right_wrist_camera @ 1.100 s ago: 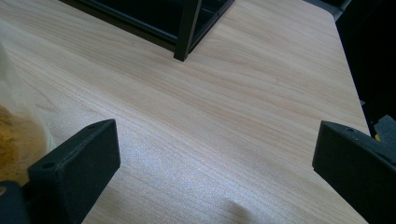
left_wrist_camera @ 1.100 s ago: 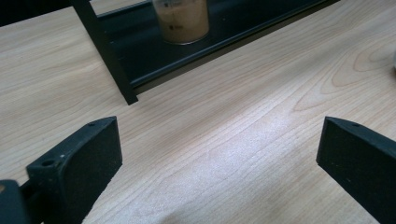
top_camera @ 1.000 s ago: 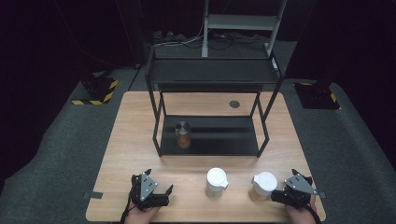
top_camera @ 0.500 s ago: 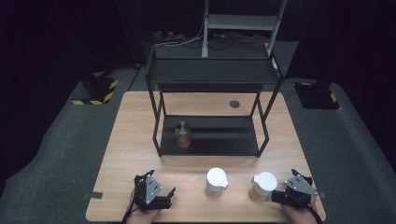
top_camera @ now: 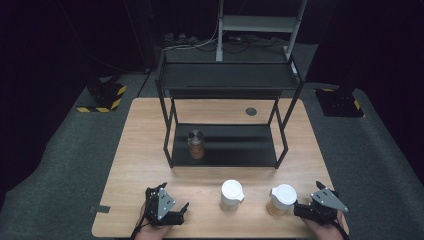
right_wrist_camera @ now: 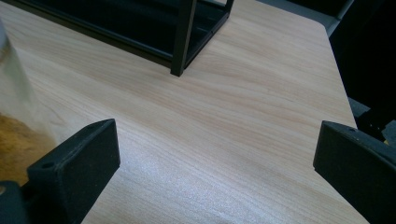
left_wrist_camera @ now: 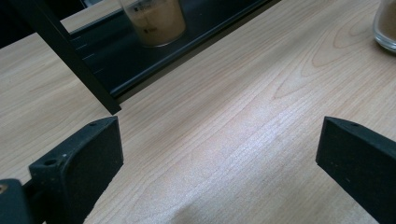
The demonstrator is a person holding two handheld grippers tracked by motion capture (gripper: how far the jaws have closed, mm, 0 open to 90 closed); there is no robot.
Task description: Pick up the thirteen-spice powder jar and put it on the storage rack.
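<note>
Near the table's front edge my left gripper rests low and open, nothing between its jaws; the same gripper looks across bare wood at a metal-lidded jar of brown stuff on the rack's lower shelf. That jar stands at the shelf's left end. Two white-lidded jars stand in front of the rack: one in the middle, one to its right. My right gripper is open just right of that second jar, which blurs at the left edge of the right gripper view.
A black two-tier rack takes up the table's middle and back; its front right leg stands ahead of my right gripper. A small dark disc lies behind the rack. The table's right edge is close by.
My left gripper has shifted slightly and stays open. The right gripper and the jars have not moved.
</note>
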